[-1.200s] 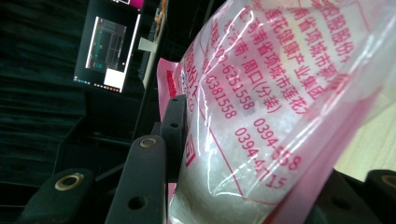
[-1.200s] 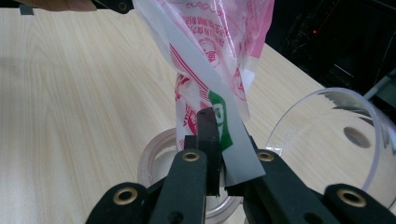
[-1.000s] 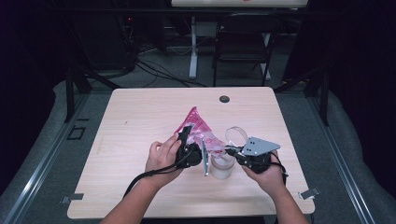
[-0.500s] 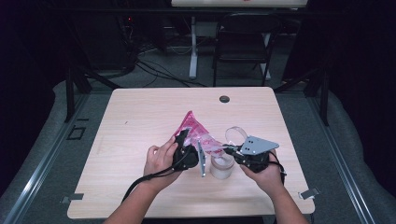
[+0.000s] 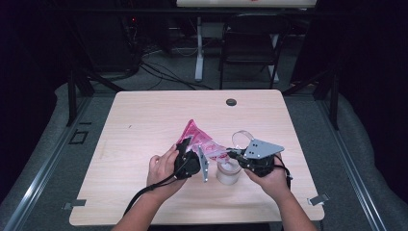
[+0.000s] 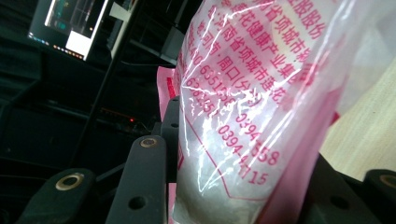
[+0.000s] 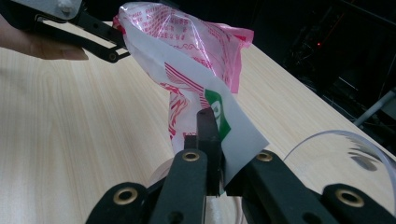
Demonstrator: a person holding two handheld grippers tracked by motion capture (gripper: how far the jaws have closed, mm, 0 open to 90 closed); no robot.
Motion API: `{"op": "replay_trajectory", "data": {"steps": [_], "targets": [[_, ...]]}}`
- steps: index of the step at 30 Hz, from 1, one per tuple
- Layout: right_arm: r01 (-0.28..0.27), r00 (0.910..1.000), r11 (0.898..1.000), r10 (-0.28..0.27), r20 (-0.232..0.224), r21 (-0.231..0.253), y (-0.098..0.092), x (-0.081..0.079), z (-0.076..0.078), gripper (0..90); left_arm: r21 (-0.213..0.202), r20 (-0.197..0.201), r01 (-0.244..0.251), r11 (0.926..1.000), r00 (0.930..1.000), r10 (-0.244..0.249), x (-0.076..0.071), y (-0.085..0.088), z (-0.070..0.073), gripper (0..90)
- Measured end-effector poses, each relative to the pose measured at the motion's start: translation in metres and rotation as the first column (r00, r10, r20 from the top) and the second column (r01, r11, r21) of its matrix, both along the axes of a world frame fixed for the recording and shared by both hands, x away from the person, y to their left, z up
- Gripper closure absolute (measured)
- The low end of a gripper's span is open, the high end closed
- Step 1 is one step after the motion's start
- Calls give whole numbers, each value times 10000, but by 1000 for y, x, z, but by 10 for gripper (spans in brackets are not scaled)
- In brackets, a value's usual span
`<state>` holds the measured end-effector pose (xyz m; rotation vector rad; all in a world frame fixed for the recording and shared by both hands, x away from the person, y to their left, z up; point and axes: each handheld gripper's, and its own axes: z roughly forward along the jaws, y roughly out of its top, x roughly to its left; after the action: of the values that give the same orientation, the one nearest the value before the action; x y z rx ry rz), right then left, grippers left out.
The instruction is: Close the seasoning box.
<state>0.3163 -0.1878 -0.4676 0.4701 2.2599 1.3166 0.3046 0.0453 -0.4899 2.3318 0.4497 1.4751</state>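
- The right gripper (image 7: 212, 154) has its two black jaws pinched shut on the white lower corner of a plastic bag (image 7: 187, 60); that corner carries a green patch and red print.
- In the right gripper view the bag rises up and to the left from those jaws, clear and pink, puffed out at the top.
- The left gripper (image 6: 224, 186) clamps the other end of the same bag (image 6: 252, 116); in its own view the bag sits between the jaws, with a white grainy powder visible inside through the clear film and red printed characters and numbers on it.
- In the high view the bag (image 5: 199, 139) is held above the table between the left gripper (image 5: 190, 161) and the right gripper (image 5: 240, 156), tilted, with its pink end toward the far side.
- Just below the bag's lower end stands a small clear cup (image 5: 228, 172) on the table, between the two hands.
- A clear round lid (image 5: 242, 139) lies just beyond the right gripper; its curved rim (image 7: 345, 140) also shows in the right gripper view.
- The left hand (image 5: 163, 168) and right hand (image 5: 272, 178) come in from the near edge.
- The wooden table (image 5: 144, 120) has a small dark round plug (image 5: 231, 102) near its far edge.
- A black chair (image 5: 250, 43) stands on the floor behind the table.
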Motion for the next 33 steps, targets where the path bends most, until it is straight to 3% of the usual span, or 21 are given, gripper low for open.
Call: {"op": "replay_trajectory", "data": {"steps": [9, 10, 12, 14, 17, 19, 24, 33], "targets": [[-83, 9999, 9999, 83, -62, 64, 3, 3, 1, 890, -670, -427, -260, 9974, 9988, 232, -2, 3, -7, 669], [-75, 10000, 10000, 75, -30, 56, 4, 3, 1, 890, -921, -457, -300, 9953, 9986, 259, -2, 4, -9, 669], [-81, 10000, 10000, 81, 3, 37, 5, 2, 1, 890, -967, -625, -382, 9946, 9975, 323, -2, 5, -9, 669], [-102, 9999, 9999, 102, 11, 34, 6, 3, 1, 890, -1451, -668, -418, 9885, 9972, 324, -2, 5, -12, 669], [-97, 9999, 9999, 97, 31, 37, 6, 3, 1, 890, -1717, -833, -489, 9839, 9959, 349, -2, 5, -15, 668], [-90, 10000, 9999, 90, 28, 58, 7, 3, 1, 890, -1627, -937, -530, 9853, 9949, 380, -2, 6, -15, 668], [-115, 9999, 9999, 115, 76, 21, 9, 2, 1, 889, -2085, -1152, -705, 9755, 9922, 471, -4, 7, -20, 668], [-91, 9999, 10000, 90, 115, 42, 12, 1, 1, 890, -2442, -1589, -857, 9659, 9862, 473, -3, 7, -26, 669]]}}
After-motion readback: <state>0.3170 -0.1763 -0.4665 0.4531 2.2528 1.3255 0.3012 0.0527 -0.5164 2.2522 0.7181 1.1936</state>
